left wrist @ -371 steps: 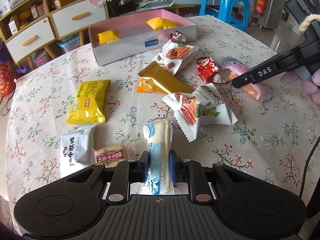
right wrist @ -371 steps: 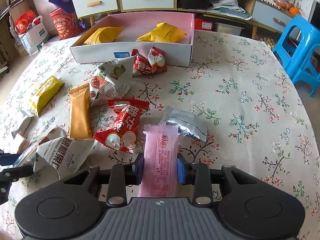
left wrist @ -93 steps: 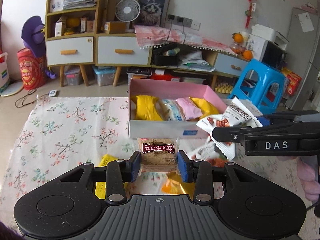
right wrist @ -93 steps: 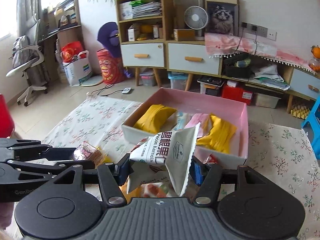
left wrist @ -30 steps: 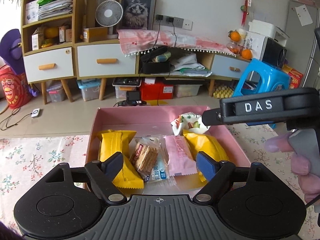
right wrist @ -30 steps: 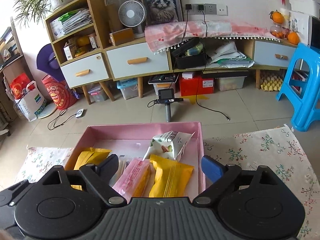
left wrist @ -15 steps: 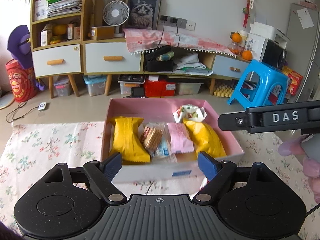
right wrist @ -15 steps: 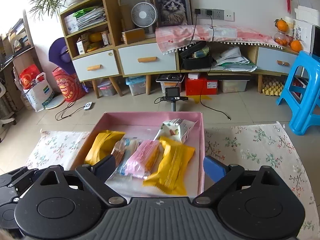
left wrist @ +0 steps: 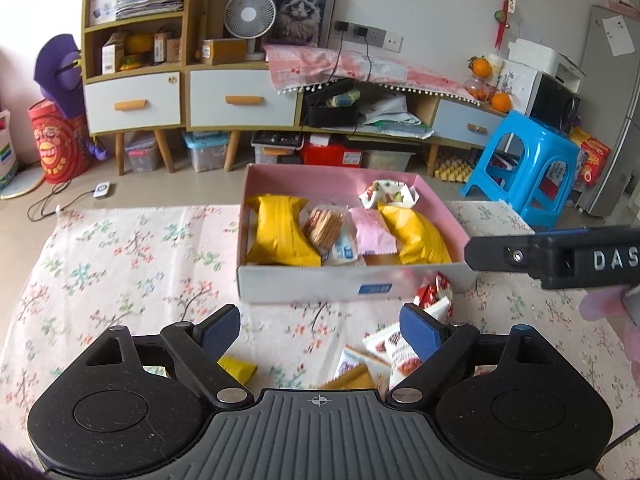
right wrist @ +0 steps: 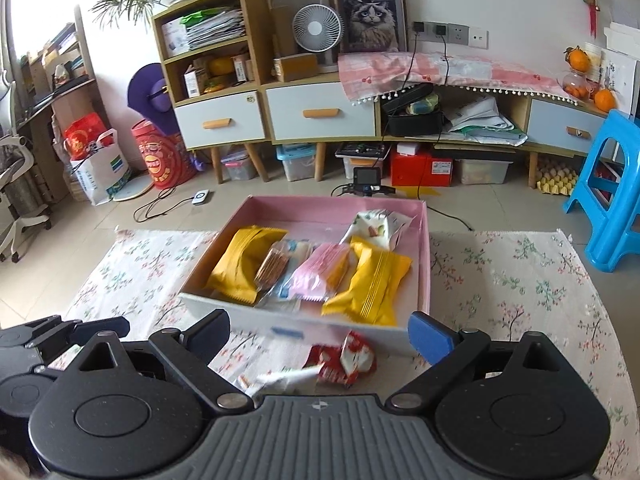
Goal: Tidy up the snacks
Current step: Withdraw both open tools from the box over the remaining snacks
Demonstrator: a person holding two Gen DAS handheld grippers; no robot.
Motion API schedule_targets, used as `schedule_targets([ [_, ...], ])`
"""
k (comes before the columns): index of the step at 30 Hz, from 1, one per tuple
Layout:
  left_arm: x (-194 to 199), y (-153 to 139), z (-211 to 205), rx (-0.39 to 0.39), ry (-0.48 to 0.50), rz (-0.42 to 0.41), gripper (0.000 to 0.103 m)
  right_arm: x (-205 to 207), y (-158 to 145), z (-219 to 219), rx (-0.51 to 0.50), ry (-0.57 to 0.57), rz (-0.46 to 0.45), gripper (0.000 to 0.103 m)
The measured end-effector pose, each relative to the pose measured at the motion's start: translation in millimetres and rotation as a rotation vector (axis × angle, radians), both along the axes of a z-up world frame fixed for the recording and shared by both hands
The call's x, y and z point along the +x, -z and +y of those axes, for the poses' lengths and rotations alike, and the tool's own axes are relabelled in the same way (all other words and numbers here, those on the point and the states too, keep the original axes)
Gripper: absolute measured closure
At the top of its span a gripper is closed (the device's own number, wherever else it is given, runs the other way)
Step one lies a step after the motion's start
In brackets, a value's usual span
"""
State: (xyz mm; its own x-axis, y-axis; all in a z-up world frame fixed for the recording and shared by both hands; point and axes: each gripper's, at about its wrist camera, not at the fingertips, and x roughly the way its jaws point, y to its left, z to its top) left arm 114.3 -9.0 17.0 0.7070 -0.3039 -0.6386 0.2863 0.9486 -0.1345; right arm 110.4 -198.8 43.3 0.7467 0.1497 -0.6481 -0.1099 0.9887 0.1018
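Since a second ago both grippers have drawn back from over the box, so its near white wall, hidden before, now shows; the biscuit pack and the white nut pack carried three seconds ago now lie inside.

Box (left wrist: 352, 284): pink inside, white outside, on the flowered tablecloth (left wrist: 120, 264). Long axis runs left to right in the left wrist view; one long wall faces the cameras.

Contents, left to right:
- Yellow pack (left wrist: 280, 232), long axis front to back, crimped end toward the far wall.
- Biscuit pack (left wrist: 322, 226), leaning against the yellow pack, long axis front to back and tilted.
- Blue-and-white pack (left wrist: 344, 250), mostly under its neighbours.
- Pink pack (left wrist: 374, 232), long axis front to back.
- Second yellow pack (left wrist: 416, 238), long axis slanting toward the near right corner.
- White nut pack (left wrist: 388, 194), in the far right part, crumpled; axis cannot be told.

Outside the box: red pack (right wrist: 344, 360) on the cloth just before the near wall; further packs nearer the cameras, partly hidden.

Left gripper (left wrist: 320, 330): jaws spread and opening, nothing between them, above the cloth short of the box.
Right gripper (right wrist: 320, 334): jaws spread wide, opening, nothing gripped.
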Motion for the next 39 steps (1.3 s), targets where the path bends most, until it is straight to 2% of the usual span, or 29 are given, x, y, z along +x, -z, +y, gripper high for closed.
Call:
schedule_targets([
  [10, -24, 3, 19, 0.002, -0.013, 0.040, 0.008, -31, 10, 8, 0.014, -0.009, 0.010, 0.014],
  [20, -47, 23, 41, -0.013, -0.040, 0.106, 0.006, -54, 20, 21, 0.010, -0.041, -0.009, 0.013],
  [25, -64, 33, 52, 0.016, -0.030, 0.088, 0.006, -69, 30, 28, -0.050, -0.085, -0.031, 0.011],
  [33, -92, 52, 69, 0.125, 0.003, 0.011, 0.006, -94, 53, 35, -0.143, -0.155, -0.067, 0.010],
  [39, -96, 58, 86, 0.136, 0.016, -0.023, 0.006, -105, 61, 46, -0.161, -0.232, -0.112, 0.010],
])
